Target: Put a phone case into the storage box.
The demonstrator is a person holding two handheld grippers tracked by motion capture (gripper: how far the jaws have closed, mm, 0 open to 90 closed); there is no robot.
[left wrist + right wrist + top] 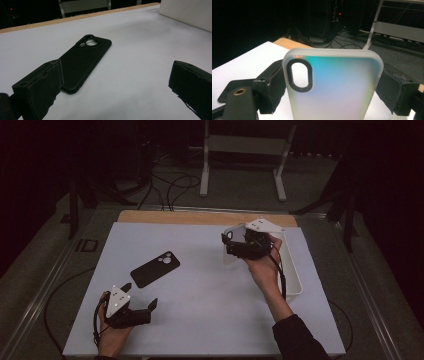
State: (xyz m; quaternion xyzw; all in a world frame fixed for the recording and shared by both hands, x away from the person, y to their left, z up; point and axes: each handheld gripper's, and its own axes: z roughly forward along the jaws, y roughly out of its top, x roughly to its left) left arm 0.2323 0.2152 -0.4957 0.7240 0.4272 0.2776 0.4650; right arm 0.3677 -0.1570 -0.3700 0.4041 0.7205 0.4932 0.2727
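A black phone case [155,269] lies back up on the white table top [210,300], left of the middle. My left gripper [140,295] rests near the front left corner, open, with its jaws pointing toward that case. In the left gripper view the black case [82,62] lies just beyond the left jaw, and nothing is between the jaws [115,75]. My right gripper [229,245] is lifted at the right rear and shut on a frosted translucent phone case [234,230]. The right gripper view has this translucent case [337,75] upright, gripped across its width by the right gripper [332,83].
A white rectangular bin [296,270] stands along the table's right side, under and behind the right hand; its wall [187,12] is also in the left gripper view. A wooden strip [200,217] runs along the far edge. Cables and a white stand [245,145] are on the floor beyond.
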